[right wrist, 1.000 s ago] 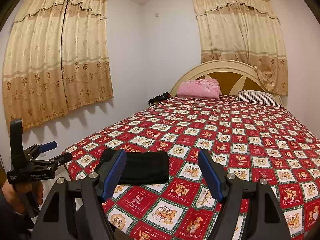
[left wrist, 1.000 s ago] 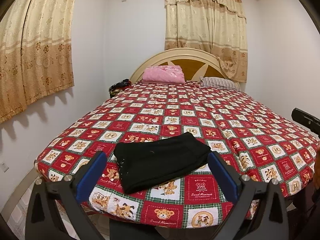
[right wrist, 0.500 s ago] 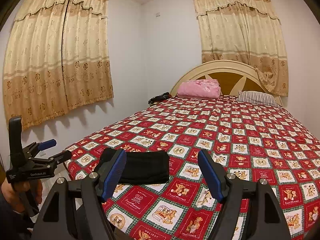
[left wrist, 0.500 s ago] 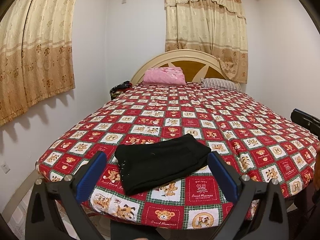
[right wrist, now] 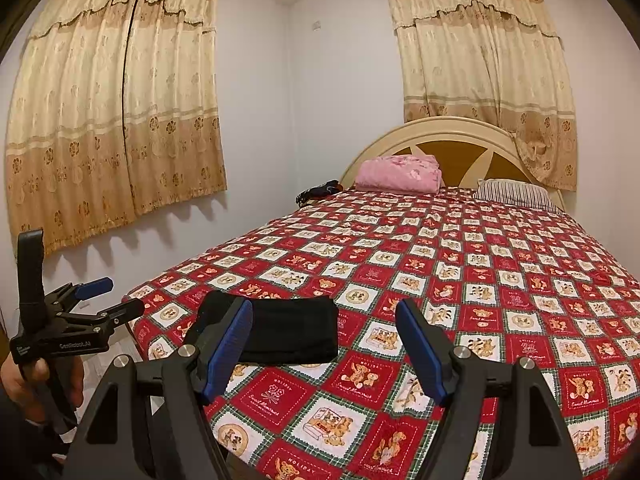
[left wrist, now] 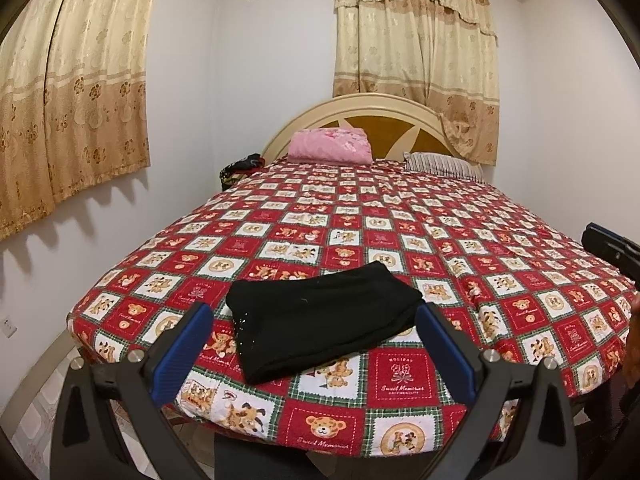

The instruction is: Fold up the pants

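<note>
The black pants (left wrist: 320,320) lie folded into a compact rectangle near the foot corner of the bed (left wrist: 400,220); they also show in the right wrist view (right wrist: 292,332). My left gripper (left wrist: 316,354) is open and empty, held off the bed's foot edge, short of the pants. My right gripper (right wrist: 324,354) is open and empty, to the right of the pants and back from them. The left gripper also shows at the left of the right wrist view (right wrist: 100,296), held in a hand.
The bed has a red teddy-bear patchwork cover (right wrist: 480,280). A pink folded blanket (left wrist: 330,146) and a striped pillow (left wrist: 444,166) lie by the headboard (left wrist: 360,108). Curtains (right wrist: 112,120) hang on the left wall. The floor (left wrist: 36,412) lies below the bed's corner.
Both grippers have drawn back slightly from the bed. The pants have not moved.
</note>
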A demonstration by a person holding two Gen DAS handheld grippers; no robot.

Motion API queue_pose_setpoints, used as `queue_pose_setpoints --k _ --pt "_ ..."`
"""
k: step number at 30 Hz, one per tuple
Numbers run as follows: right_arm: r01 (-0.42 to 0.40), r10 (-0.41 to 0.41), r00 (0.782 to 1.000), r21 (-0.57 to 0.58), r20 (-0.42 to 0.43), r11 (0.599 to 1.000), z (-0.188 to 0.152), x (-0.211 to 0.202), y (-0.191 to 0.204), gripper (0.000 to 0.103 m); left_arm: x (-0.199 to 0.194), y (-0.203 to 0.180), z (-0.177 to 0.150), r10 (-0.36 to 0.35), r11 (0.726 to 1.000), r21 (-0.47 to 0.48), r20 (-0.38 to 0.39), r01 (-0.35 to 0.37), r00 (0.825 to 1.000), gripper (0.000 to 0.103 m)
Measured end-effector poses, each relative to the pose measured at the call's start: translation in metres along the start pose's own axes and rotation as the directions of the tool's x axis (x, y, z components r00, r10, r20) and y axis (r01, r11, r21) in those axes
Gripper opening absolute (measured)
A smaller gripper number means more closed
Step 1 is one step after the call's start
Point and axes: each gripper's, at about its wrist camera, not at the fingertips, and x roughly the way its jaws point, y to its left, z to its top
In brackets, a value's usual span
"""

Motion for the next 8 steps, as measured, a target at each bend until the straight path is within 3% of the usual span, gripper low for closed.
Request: queue_pose_setpoints --k 8 --pt "0.000 0.000 1.000 -0.004 -0.011 1.000 -0.0050 0.0043 -0.0026 0.075 0.0045 -0.0022 -0.0056 -0.016 1.000 0.011 -0.008 0.017 1.000 0.103"
